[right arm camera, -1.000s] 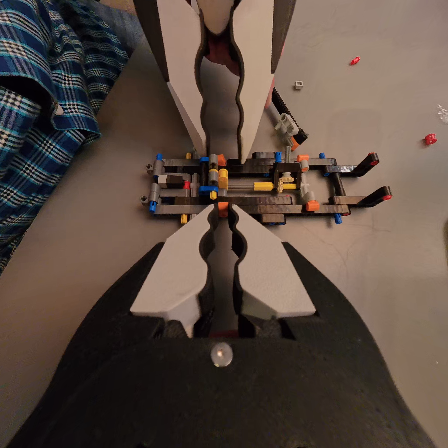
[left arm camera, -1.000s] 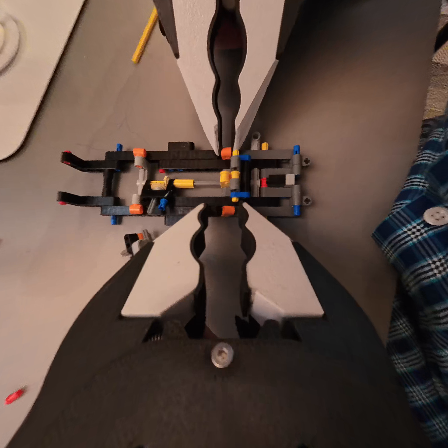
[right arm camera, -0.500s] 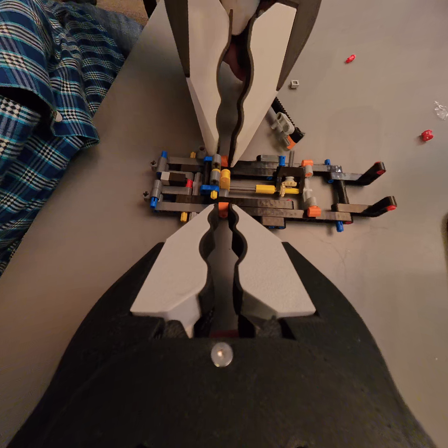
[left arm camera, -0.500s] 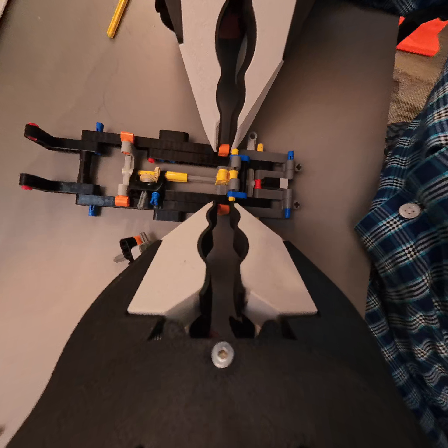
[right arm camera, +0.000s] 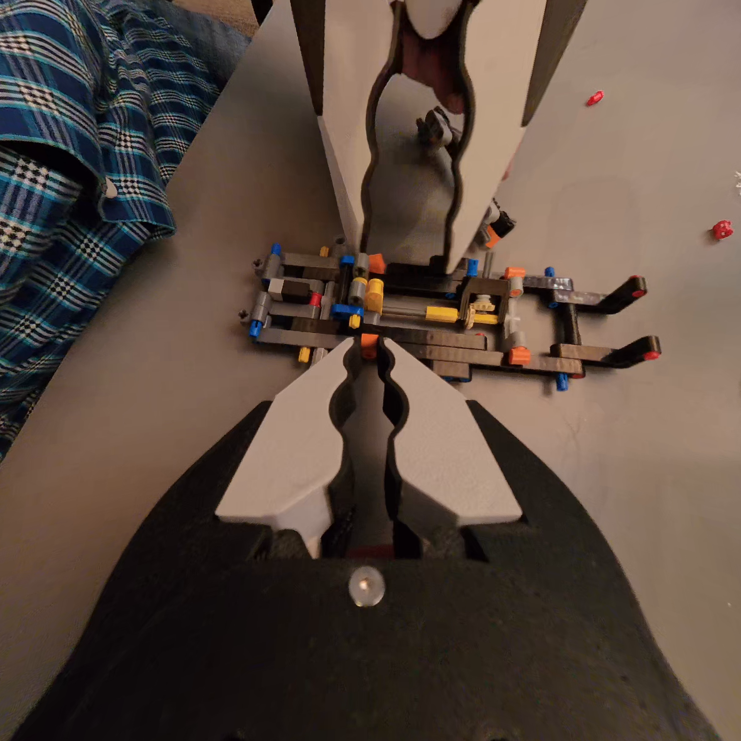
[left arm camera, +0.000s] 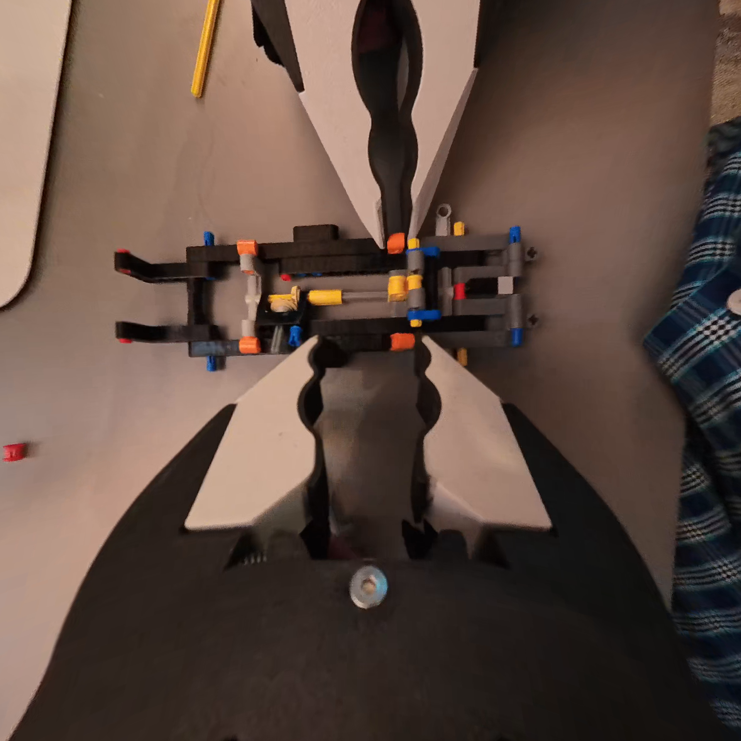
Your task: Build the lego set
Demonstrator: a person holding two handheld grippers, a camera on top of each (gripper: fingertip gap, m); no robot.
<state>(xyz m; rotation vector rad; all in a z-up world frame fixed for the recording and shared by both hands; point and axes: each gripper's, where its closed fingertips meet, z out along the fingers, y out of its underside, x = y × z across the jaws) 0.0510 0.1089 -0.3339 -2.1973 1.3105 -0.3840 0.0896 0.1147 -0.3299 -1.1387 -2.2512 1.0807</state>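
Observation:
A long black and grey Lego chassis (left arm camera: 320, 260) with blue, yellow and orange pins lies flat on the grey table; it also shows in the right wrist view (right arm camera: 441, 345). My left gripper (left arm camera: 371, 345) is open wide at the chassis's near side, its fingertips either side of an orange pin (left arm camera: 402, 341) without touching it. My right gripper (right arm camera: 368, 343) is shut on the orange pin (right arm camera: 369, 345) on the opposite side rail. In the left wrist view the right gripper (left arm camera: 395, 240) comes in from the far side, its tips on that orange pin (left arm camera: 395, 242).
A yellow axle (left arm camera: 205, 48) and a white board (left arm camera: 24, 140) lie far left. Small red pieces (left arm camera: 14, 451) (right arm camera: 722, 230) are scattered about. A small grey, black and orange subassembly (right arm camera: 497, 224) lies behind the chassis. A person's plaid shirt (right arm camera: 60, 160) is at the table edge. My hands' fingertips stand some 5 cm from each other.
My left gripper, closed around its orange pin half a second ago, has opened wide. The right gripper keeps its grip. The chassis has shifted slightly in view.

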